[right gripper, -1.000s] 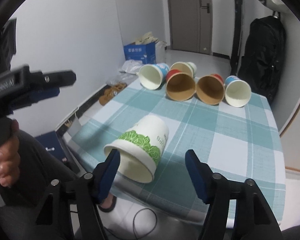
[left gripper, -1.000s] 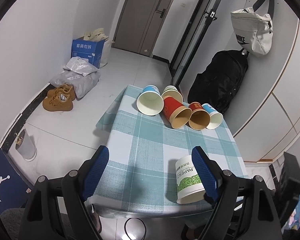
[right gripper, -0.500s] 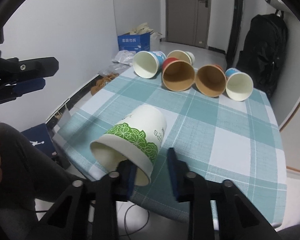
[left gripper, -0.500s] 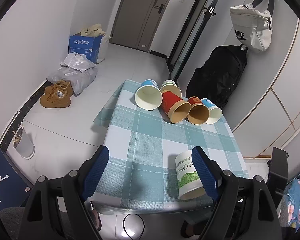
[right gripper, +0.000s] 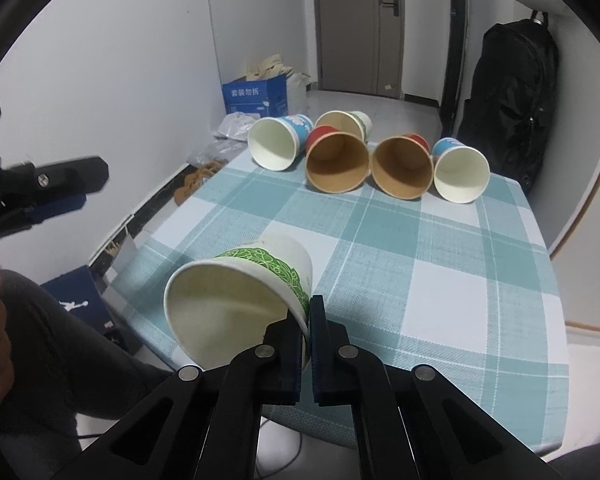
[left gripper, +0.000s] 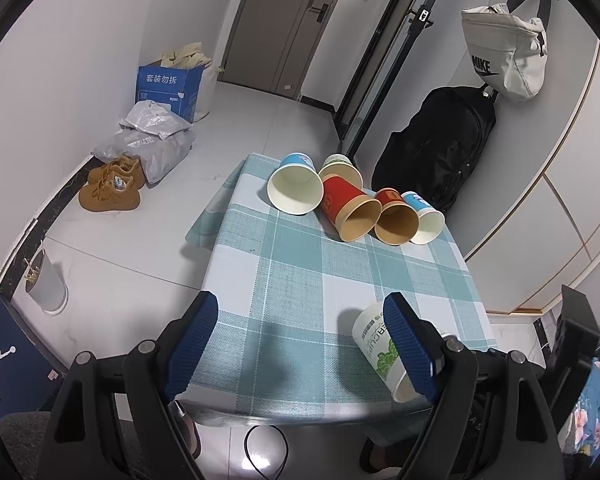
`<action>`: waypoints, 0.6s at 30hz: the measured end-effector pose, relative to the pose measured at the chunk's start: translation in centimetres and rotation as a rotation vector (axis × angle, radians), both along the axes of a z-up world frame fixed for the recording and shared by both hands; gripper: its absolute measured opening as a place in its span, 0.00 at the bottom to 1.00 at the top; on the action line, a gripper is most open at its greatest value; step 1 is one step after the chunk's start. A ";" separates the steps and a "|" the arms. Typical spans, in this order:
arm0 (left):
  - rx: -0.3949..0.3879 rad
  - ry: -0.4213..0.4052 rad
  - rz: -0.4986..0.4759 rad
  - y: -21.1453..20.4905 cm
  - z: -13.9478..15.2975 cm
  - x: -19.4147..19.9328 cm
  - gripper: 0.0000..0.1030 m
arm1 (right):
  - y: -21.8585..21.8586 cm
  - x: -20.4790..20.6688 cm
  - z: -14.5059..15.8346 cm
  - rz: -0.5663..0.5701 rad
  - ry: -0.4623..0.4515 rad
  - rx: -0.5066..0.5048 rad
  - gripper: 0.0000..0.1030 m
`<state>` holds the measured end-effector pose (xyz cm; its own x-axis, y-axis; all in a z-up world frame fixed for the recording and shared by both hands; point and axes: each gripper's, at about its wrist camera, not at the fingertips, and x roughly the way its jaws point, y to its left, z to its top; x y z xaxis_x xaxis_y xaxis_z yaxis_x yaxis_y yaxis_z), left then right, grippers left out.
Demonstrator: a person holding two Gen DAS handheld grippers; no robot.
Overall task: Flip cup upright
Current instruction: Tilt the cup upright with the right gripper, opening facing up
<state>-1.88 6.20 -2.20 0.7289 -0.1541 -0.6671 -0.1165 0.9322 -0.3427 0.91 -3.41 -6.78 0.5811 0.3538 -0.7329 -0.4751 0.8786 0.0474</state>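
Observation:
A white paper cup with a green leaf band (right gripper: pixel 240 300) is tilted near the table's front edge, its mouth facing me. My right gripper (right gripper: pixel 307 320) is shut on its rim, one finger inside and one outside. The same cup (left gripper: pixel 376 344) shows in the left wrist view, tipped and partly hidden behind the right finger pad (left gripper: pixel 406 344). My left gripper (left gripper: pixel 300 336) is open and empty, above the table's front left part.
Several paper cups lie on their sides at the far end of the checked tablecloth (right gripper: pixel 440 280): a blue-white one (right gripper: pixel 276 142), a red one (right gripper: pixel 336 160), another brown-lined one (right gripper: pixel 402 166), a small blue one (right gripper: pixel 460 174). A black backpack (right gripper: pixel 508 100) stands behind.
My right gripper has closed on the green-banded cup's rim and tipped the cup, turning its mouth toward the camera. The left gripper stayed open and barely moved.

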 end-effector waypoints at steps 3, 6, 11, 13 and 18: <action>-0.005 0.001 -0.003 -0.2 0.0 0.1 0.79 | -0.4 -0.1 0.5 0.005 0.010 0.031 0.02; -0.010 0.003 -0.007 -0.5 0.1 0.4 0.79 | -1.0 -0.2 0.9 0.026 0.040 0.064 0.02; -0.030 0.008 -0.009 -1.1 0.1 1.0 0.79 | -2.3 -0.2 1.6 0.037 0.093 0.116 0.02; -0.036 0.011 -0.007 -1.6 0.1 1.4 0.79 | -3.3 -0.2 2.0 0.025 0.114 0.140 0.02; -0.044 0.023 -0.004 -2.6 0.1 2.5 0.79 | -5.4 0.4 2.9 0.024 0.175 0.166 0.02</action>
